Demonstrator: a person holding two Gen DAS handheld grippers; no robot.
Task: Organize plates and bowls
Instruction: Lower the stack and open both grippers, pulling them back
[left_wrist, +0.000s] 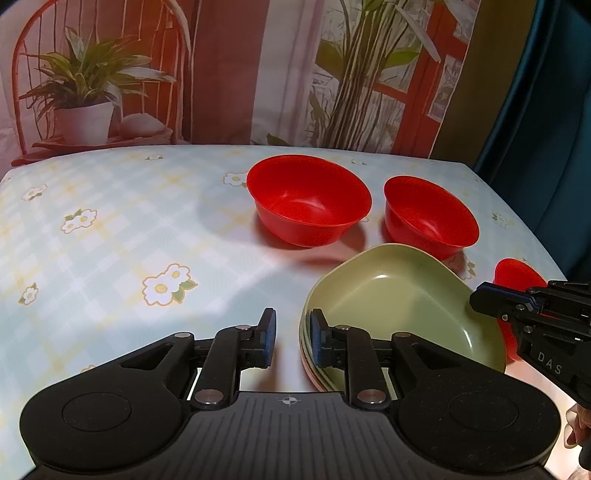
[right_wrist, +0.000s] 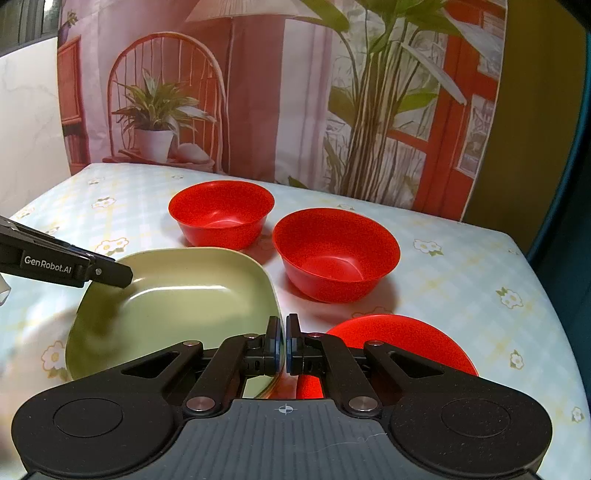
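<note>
- Behind everything hangs a printed backdrop (left_wrist: 258, 74) of a red chair, potted plant and window; below it the worktop (left_wrist: 110, 240) wears a smooth pale-blue checked cloth with daisy motifs.
- Green plate (right_wrist: 173, 306): matte, rounded-square, shallow, topmost of a small stack whose pinkish lower edges show in the left view. It sits just ahead-left of the right gripper (right_wrist: 283, 347), whose fingers look pinched onto its near right rim, probably to lift or steady it.
- Large red bowl (left_wrist: 308, 199): glossy plastic, round, upright, well ahead of the left gripper (left_wrist: 293, 334).
- Medium red bowl (left_wrist: 430, 216): same make, just right of the large one, apart from it, likely awaiting nesting.
- Small red bowl (right_wrist: 402, 343): directly ahead-right of the right gripper, beside the plate.
- Left gripper: fingers parted and holding nothing, its right pad against the stack's left edge, seemingly ready to take that side.
</note>
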